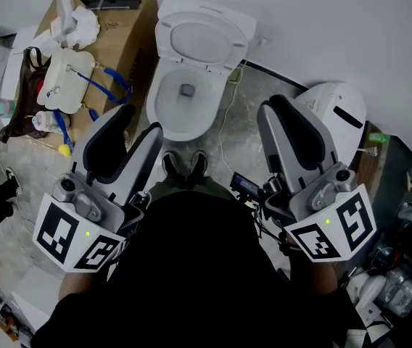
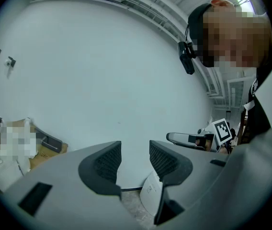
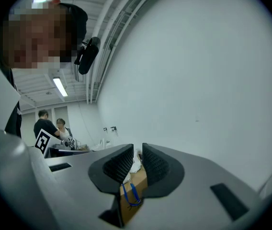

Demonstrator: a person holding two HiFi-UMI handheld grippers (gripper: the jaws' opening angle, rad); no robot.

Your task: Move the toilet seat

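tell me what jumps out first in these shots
The white toilet sits at top centre of the head view, its seat up. The left hand-held gripper and right hand-held gripper frame it, both empty. A cluttered cardboard box stands left of it.

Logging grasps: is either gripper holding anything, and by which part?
Nothing is held. The left gripper and right gripper both stand with jaws apart and empty, short of the toilet.

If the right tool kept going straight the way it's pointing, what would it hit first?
Probably the white wall: the right tool aims at it, with a cardboard box showing lower through its gap; depth is unclear.
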